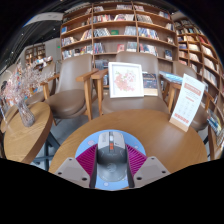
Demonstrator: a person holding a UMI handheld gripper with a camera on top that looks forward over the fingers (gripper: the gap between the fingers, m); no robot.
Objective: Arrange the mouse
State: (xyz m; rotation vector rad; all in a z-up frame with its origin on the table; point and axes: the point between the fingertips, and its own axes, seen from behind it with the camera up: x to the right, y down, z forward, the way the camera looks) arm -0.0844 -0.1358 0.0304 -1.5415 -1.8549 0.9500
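Gripper view shows the claw [111, 163] closed on a light blue-grey mouse [111, 157], both magenta pads [88, 158] pressing its sides, so the mouse sits between the fingers. Beneath and just ahead lies a round wooden table [150, 128]. Beyond its far edge stand a framed picture [125, 79] and a tilted sign card [186, 101], then wooden chairs [70, 90], then bookshelves [120, 28].

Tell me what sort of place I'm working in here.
Probably a library or bookshop café: tall bookshelves fill the back wall, wooden chairs surround a round table, and a sign stands on it. The hand-held gripper is shut on the mouse.
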